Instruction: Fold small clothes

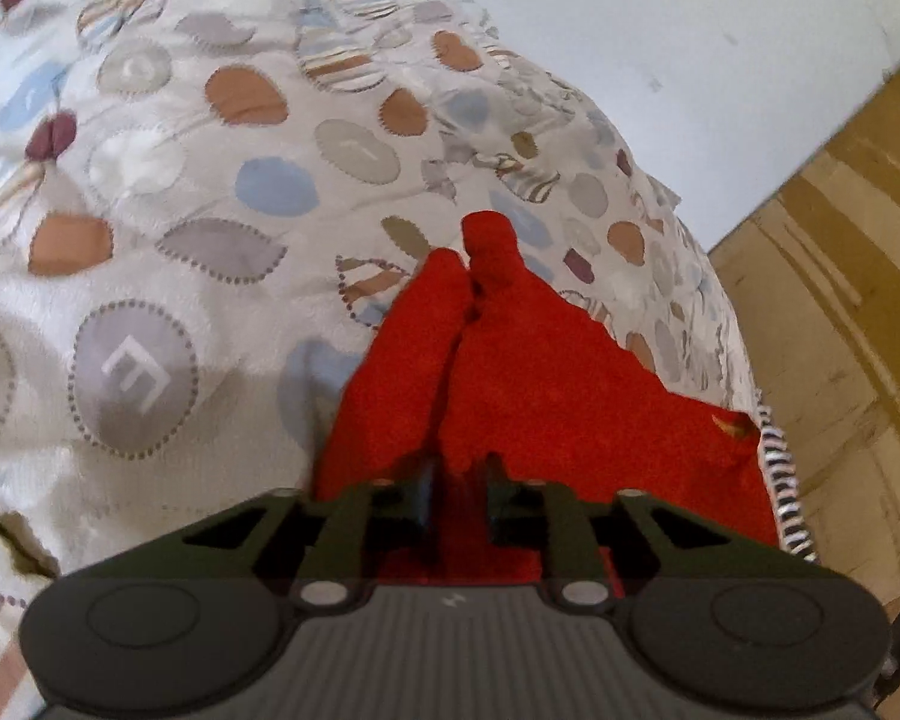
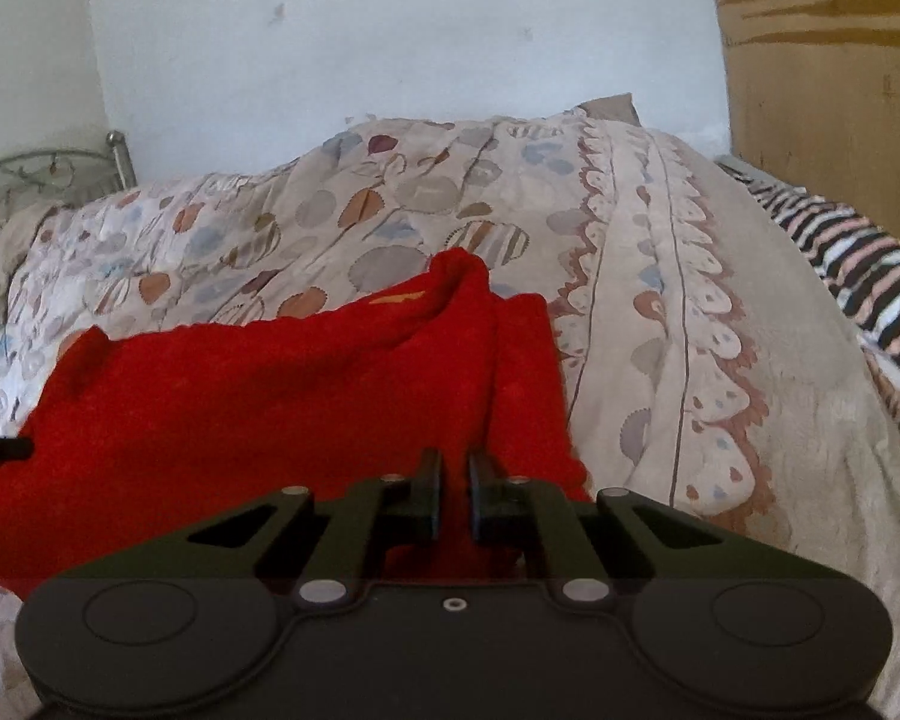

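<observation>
A small red garment (image 1: 540, 372) hangs stretched between my two grippers above a patterned bedspread (image 1: 180, 192). My left gripper (image 1: 459, 480) is shut on one edge of the red garment, and the cloth bunches into folds ahead of the fingers. My right gripper (image 2: 453, 480) is shut on the other edge of the red garment (image 2: 240, 402). The cloth spreads to the left in the right wrist view, where the tip of the left gripper (image 2: 3, 450) shows at its far edge. A small orange mark (image 2: 396, 299) shows on the cloth.
The bedspread (image 2: 660, 312) covers a bed with a metal headboard (image 2: 48, 171) at the far left. A striped black, white and pink cloth (image 2: 858, 264) lies at the right. A wooden wardrobe (image 2: 822, 60) and a white wall (image 2: 390, 30) stand behind.
</observation>
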Tool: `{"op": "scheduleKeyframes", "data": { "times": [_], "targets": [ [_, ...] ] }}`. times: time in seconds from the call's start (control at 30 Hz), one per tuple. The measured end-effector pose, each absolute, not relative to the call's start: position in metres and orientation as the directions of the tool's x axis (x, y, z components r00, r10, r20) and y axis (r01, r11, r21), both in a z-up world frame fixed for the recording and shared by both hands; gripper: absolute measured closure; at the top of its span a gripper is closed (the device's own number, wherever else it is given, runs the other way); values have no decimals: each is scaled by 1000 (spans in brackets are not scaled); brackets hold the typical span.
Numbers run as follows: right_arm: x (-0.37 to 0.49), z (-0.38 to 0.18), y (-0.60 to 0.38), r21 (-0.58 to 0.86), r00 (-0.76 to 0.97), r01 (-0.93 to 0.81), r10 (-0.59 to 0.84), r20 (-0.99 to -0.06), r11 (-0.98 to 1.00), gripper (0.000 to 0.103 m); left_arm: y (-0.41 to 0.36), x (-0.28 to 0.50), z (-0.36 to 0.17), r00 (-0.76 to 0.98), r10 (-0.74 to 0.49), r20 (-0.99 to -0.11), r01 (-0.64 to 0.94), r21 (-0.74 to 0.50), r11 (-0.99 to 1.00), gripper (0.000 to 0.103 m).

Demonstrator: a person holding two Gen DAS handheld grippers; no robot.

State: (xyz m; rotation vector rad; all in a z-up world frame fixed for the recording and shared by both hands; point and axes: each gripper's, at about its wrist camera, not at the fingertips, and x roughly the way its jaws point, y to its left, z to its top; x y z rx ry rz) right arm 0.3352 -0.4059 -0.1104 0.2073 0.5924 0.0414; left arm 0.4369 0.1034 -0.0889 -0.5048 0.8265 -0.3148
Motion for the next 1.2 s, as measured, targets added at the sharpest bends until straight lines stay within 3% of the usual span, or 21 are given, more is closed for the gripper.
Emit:
{"op": "scheduleKeyframes", "data": {
  "times": [0.03, 0.1, 0.2, 0.3, 0.37, 0.43, 0.47, 0.5, 0.53, 0.57, 0.63, 0.77, 0.87, 1.03, 1.07, 1.1, 1.13, 1.17, 1.2],
  "targets": [
    [335, -111, -406, 210, 831, 24, 97, -548, 977, 93, 96, 433, -83, 659, -424, -622, 100, -486, 868, 57],
    [333, -111, -404, 205, 836, 31, 87, -542, 978, 92, 79, 428, -69, 694, -358, -625, 159, -352, 922, 41],
    [331, -110, -405, 226, 849, 42, 85, -522, 973, 86, 61, 429, -57, 734, -294, -612, 191, -229, 955, 32],
    [333, -106, -408, 254, 855, 43, 96, -510, 966, 75, 59, 441, -52, 738, -296, -606, 183, -242, 953, 32],
    [341, -104, -409, 253, 853, 37, 102, -512, 967, 67, 59, 450, -53, 740, -295, -605, 165, -262, 951, 35],
    [353, -103, -409, 248, 843, 26, 112, -525, 968, 62, 59, 459, -55, 741, -278, -612, 144, -260, 955, 43],
    [359, -103, -408, 239, 836, 20, 115, -536, 971, 63, 59, 463, -58, 737, -268, -620, 134, -255, 958, 60],
    [366, -104, -406, 223, 831, 21, 107, -546, 975, 66, 60, 466, -61, 732, -270, -625, 133, -258, 957, 80],
    [370, -105, -405, 213, 829, 23, 101, -550, 977, 89, 61, 468, -62, 728, -280, -626, 133, -272, 953, 88],
    [372, -104, -405, 208, 829, 21, 99, -550, 978, 97, 61, 467, -63, 732, -287, -619, 130, -286, 949, 94],
    [364, -98, -406, 208, 856, 26, 86, -511, 978, 98, 59, 461, -60, 758, -266, -595, 134, -257, 957, 103],
    [334, -92, -410, 199, 885, 81, 21, -464, 977, 98, 54, 461, -61, 778, -191, -599, 112, -167, 980, 103],
    [331, -110, -419, 248, 860, 122, 22, -510, 961, 98, 57, 473, -78, 724, -176, -667, 73, -179, 981, 103],
    [334, -108, -418, 265, 862, 116, 35, -505, 957, 89, 72, 454, -69, 769, -182, -613, 34, -246, 969, 102],
    [333, -107, -418, 258, 863, 115, 32, -505, 959, 85, 76, 448, -67, 773, -173, -611, 20, -250, 968, 92],
    [332, -106, -417, 254, 864, 115, 30, -503, 960, 81, 79, 445, -67, 770, -169, -615, 12, -251, 968, 69],
    [330, -104, -416, 251, 867, 116, 26, -498, 961, 67, 82, 440, -67, 762, -164, -627, 2, -250, 968, 31],
    [327, -103, -416, 252, 871, 114, 25, -491, 961, 42, 85, 435, -67, 758, -151, -635, -13, -247, 969, 16],
    [323, -101, -415, 254, 878, 121, 16, -479, 959, 29, 87, 427, -66, 761, -131, -636, -33, -239, 971, 6]
  ]
}}
